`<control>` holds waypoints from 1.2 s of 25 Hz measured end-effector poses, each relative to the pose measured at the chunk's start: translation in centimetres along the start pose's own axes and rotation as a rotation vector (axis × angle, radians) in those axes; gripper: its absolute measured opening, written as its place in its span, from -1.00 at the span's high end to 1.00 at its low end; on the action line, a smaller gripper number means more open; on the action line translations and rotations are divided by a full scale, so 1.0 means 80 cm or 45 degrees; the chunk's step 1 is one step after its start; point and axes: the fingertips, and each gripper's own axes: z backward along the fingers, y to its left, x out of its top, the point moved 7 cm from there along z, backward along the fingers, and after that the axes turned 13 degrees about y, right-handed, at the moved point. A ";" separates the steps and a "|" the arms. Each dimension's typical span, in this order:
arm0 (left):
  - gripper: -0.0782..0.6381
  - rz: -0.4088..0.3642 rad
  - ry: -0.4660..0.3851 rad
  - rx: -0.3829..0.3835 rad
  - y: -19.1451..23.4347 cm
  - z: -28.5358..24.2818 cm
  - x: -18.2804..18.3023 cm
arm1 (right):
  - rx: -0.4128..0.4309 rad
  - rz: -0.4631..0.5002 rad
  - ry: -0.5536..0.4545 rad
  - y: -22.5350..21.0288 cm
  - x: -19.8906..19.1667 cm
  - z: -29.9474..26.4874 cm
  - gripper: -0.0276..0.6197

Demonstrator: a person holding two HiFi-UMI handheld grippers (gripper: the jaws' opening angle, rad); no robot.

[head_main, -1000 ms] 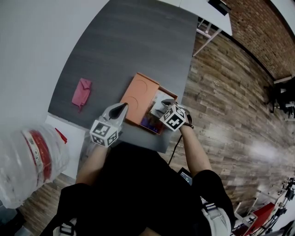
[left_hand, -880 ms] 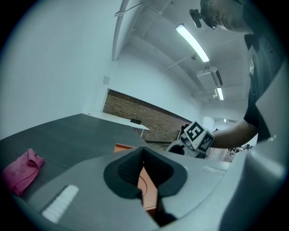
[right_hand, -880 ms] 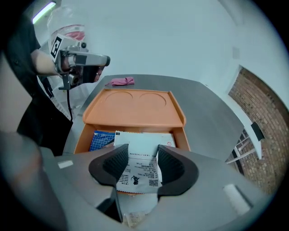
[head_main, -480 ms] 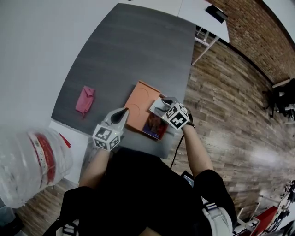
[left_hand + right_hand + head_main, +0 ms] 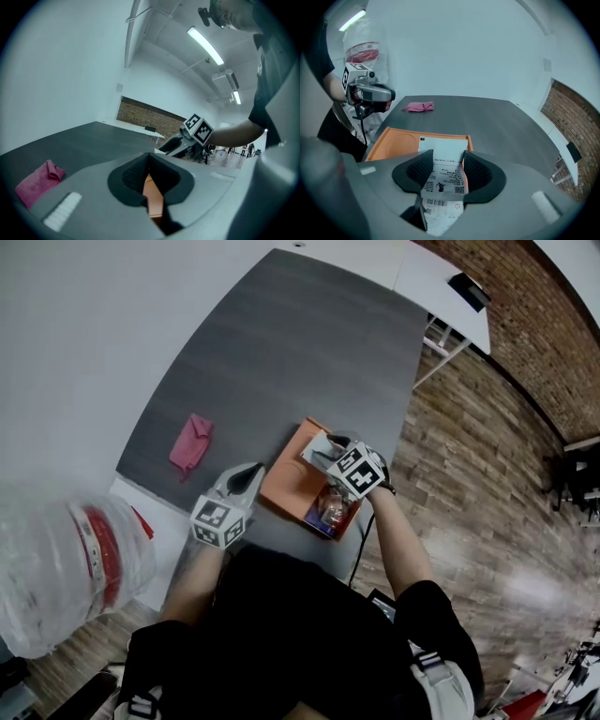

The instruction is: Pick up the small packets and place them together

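R gripper: jaws at mid width, clamped on white packet, over far end of orange tray. Packet label: black print, small logo, QR code, barcode, red round mark near lower edge. Text too small to read.

L gripper: jaws narrow, slim gap, nothing btwn them. Tray's orange seen through gap. Hovering just beside tray's left side.

More packets in tray's near end, one clear, one w/ colourful print. Tray sitting on dark grey table. Pink cloth well apart, left of tray.
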 end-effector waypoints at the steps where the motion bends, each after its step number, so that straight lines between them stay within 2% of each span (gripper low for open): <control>1: 0.79 0.001 -0.001 0.007 0.003 0.002 0.000 | 0.002 0.012 0.005 -0.002 0.005 -0.004 0.27; 7: 0.79 0.025 0.009 0.034 0.018 0.007 -0.009 | 0.019 0.053 0.044 -0.008 0.024 -0.025 0.27; 14: 0.79 0.044 0.020 0.042 0.023 0.006 -0.012 | 0.039 0.040 0.048 -0.012 0.025 -0.035 0.27; 24: 0.79 0.054 0.041 0.076 0.024 0.013 -0.021 | 0.040 0.025 0.006 -0.012 0.023 -0.039 0.18; 30: 0.79 0.034 0.029 0.050 0.014 0.004 -0.016 | 0.010 0.031 -0.050 -0.009 0.018 -0.018 0.19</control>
